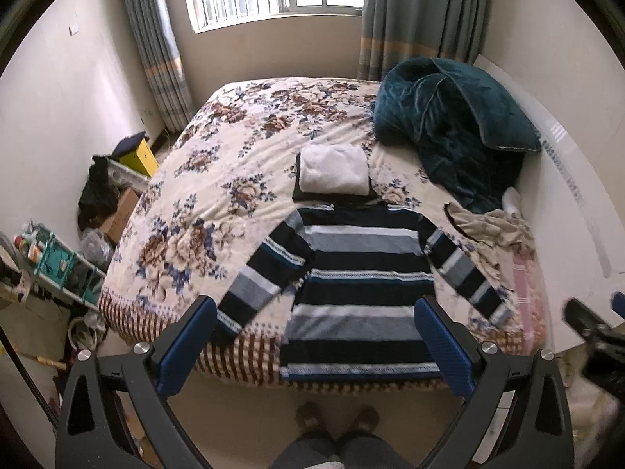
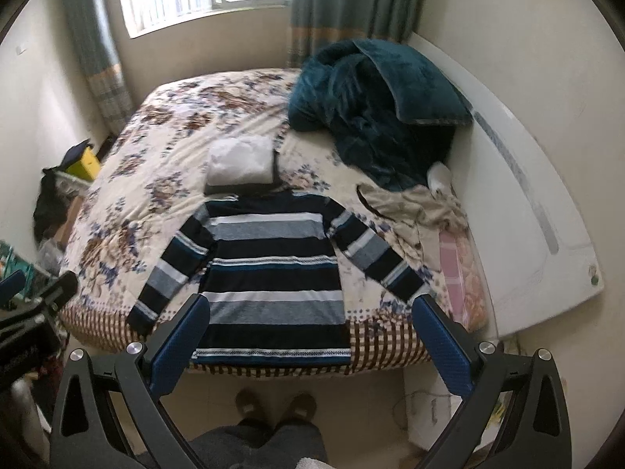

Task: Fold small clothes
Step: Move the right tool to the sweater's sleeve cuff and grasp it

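Left gripper (image 1: 316,342): spread wide, holding nothing, above the near edge of the bed.
Right gripper (image 2: 310,342): spread wide, holding nothing, level with the left one.
Striped sweater (image 1: 361,285): flat on the bedspread, hem at the near edge, both sleeves angled outward.
Folded stack (image 1: 336,174): white piece on a dark one, just beyond the sweater's collar.
Beige garment (image 1: 492,226): crumpled, right of the sweater.
Teal blanket (image 1: 449,117): heaped at the far right corner.
Bed (image 1: 234,148): floral cover.
Feet (image 1: 338,416): on the floor below.
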`<move>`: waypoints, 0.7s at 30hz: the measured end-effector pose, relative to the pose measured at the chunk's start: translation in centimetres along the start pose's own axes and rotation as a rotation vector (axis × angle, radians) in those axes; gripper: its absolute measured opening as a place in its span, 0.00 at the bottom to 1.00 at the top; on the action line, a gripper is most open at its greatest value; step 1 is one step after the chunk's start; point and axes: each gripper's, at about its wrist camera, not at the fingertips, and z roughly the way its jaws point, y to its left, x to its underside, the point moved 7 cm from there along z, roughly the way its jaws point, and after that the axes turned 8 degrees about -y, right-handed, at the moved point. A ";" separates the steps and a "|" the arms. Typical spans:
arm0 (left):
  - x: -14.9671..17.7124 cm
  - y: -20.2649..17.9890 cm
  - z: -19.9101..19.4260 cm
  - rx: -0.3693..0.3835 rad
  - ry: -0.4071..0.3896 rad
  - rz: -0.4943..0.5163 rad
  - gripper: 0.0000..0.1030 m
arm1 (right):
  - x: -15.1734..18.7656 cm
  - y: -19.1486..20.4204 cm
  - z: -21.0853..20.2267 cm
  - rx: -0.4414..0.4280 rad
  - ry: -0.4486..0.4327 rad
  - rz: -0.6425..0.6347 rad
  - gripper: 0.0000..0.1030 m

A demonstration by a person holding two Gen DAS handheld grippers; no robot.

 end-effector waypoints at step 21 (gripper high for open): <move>7.3 -13.8 36.4 -0.088 0.367 0.156 1.00 | 20.5 -30.7 44.3 0.353 0.450 0.758 1.00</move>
